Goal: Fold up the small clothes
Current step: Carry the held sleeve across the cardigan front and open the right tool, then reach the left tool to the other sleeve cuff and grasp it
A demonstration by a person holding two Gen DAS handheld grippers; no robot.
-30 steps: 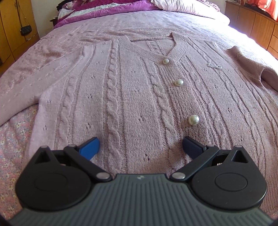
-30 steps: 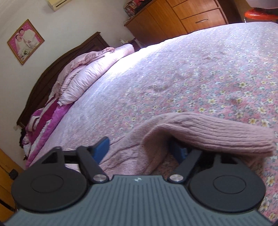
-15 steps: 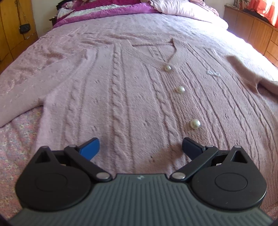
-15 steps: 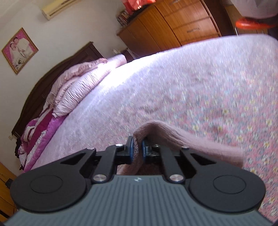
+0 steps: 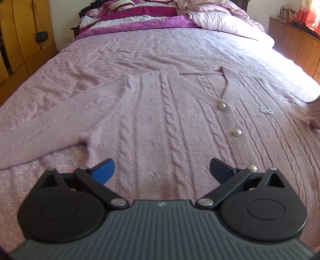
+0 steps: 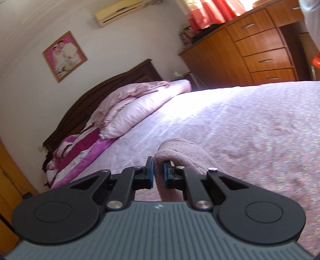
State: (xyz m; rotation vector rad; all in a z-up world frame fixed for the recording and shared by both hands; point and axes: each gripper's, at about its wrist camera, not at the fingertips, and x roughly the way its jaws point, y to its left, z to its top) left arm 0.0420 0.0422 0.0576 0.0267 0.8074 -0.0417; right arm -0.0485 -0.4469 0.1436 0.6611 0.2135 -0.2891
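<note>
Pink sleeve (image 6: pixel 186 154), seemingly, between right gripper (image 6: pixel 158 172) pads.

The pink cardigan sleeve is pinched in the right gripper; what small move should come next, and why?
Probably carry the sleeve across onto the cardigan front. The right gripper is shut on its fold and holds it off the bed; the body lies flat, buttons up, and the left gripper hangs open above it.

Bedroom, daylit. Wide bed (image 5: pixel 140 52) under pink floral spread; folded magenta-and-white quilt (image 5: pixel 132 22) and pale pink checked bedding (image 6: pixel 136 108) piled at head end. Dark wood headboard (image 6: pixel 112 84) against cream wall. Framed portrait (image 6: pixel 64 55) hung above it; AC unit (image 6: pixel 120 11) near ceiling. Orange-brown chest of drawers (image 6: pixel 260 50) at bedside, red-orange curtain (image 6: pixel 212 10) over it. Yellow wardrobe (image 5: pixel 18 36) opposite w/ small black pouch (image 5: pixel 41 36) hanging. Strong sun on bed's far edge.
</note>
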